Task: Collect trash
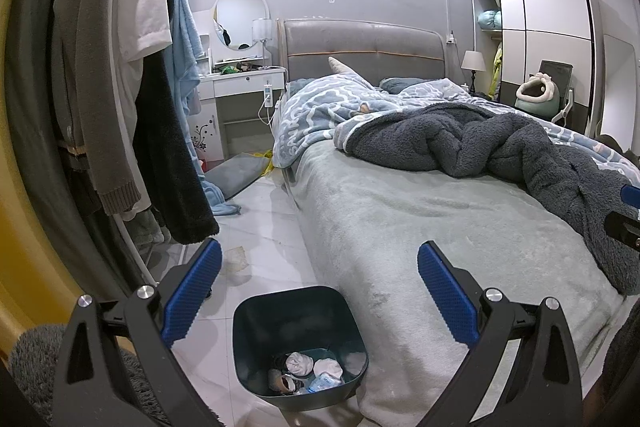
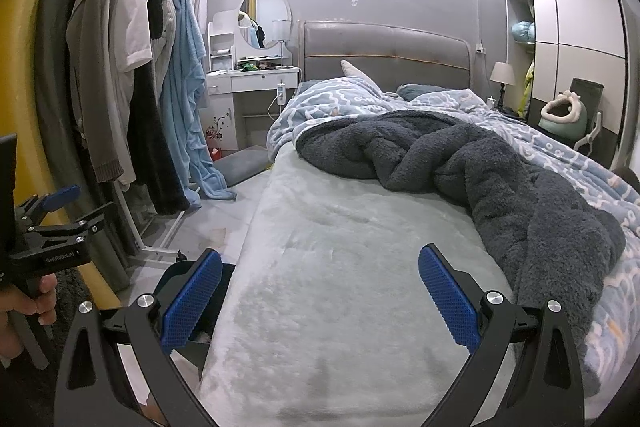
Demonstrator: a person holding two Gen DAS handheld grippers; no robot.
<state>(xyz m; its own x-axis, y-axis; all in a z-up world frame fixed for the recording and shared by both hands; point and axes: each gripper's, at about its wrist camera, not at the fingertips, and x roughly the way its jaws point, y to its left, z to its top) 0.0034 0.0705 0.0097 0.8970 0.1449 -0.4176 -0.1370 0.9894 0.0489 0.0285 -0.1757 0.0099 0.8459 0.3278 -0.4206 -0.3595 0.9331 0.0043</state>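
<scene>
A dark teal trash bin stands on the floor beside the bed, holding crumpled tissues and a plastic bottle. My left gripper is open and empty, hovering above the bin. A brownish scrap of paper lies on the floor tiles past the bin. My right gripper is open and empty above the bed's grey sheet. The bin's edge shows behind its left finger. The left gripper also appears at the left edge of the right wrist view.
The bed carries a dark fleece blanket and a blue patterned duvet. A clothes rack with hanging garments stands left. A white dressing table is at the back, a wardrobe at the right. A grey mat lies on the floor.
</scene>
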